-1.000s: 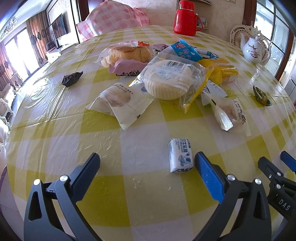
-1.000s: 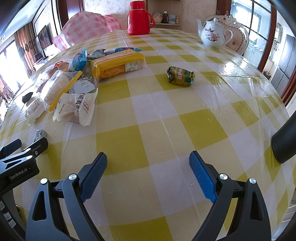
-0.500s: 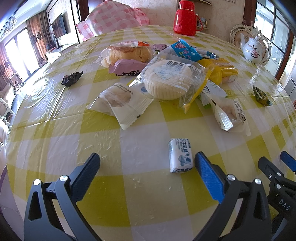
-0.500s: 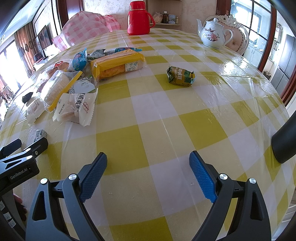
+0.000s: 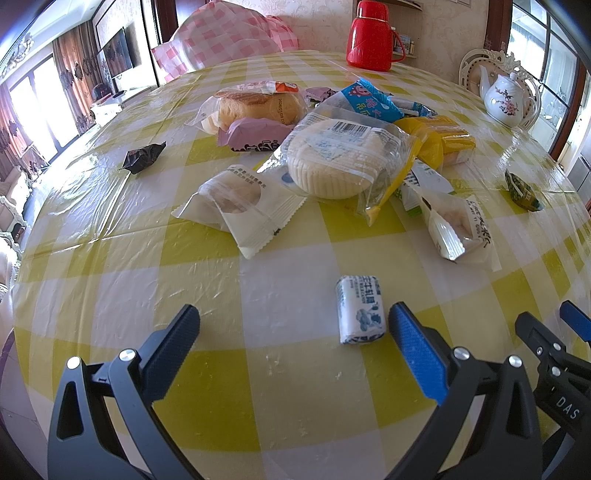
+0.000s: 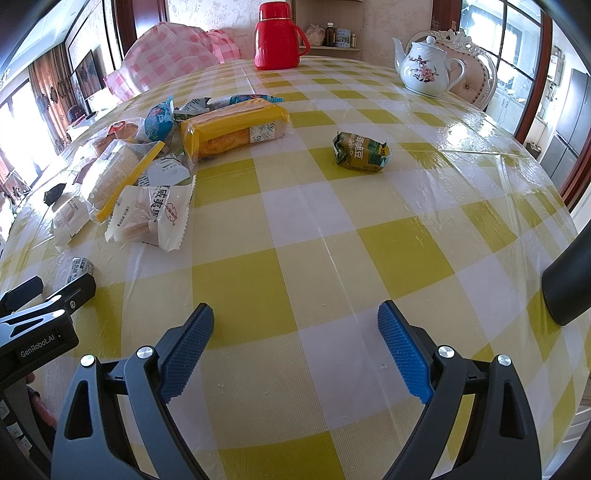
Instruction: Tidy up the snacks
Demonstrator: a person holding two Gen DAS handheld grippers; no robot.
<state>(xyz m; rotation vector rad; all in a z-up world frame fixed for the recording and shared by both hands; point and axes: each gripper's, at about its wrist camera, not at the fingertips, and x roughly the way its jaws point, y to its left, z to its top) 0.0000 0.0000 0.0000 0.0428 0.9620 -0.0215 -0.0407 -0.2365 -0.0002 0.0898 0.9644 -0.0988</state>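
Left wrist view, left tool (image 5: pixel 291 334) spread wide, empty, right tool (image 6: pixel 295 332) likewise, small white packet (image 5: pixel 360 310) nearby

Left wrist: low, near tabletop, faces snack pile (image 5: pixel 332 162) at 12 o'clock | Right wrist: low, pile at 10 o'clock | Shared: pile, red flask (image 6: pixel 277 35), teapot (image 6: pixel 424 68)

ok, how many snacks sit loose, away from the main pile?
3: small white candy just ahead of the left gripper, dark wrapper far left, green packet alone on the right. More may be hidden under the pile.
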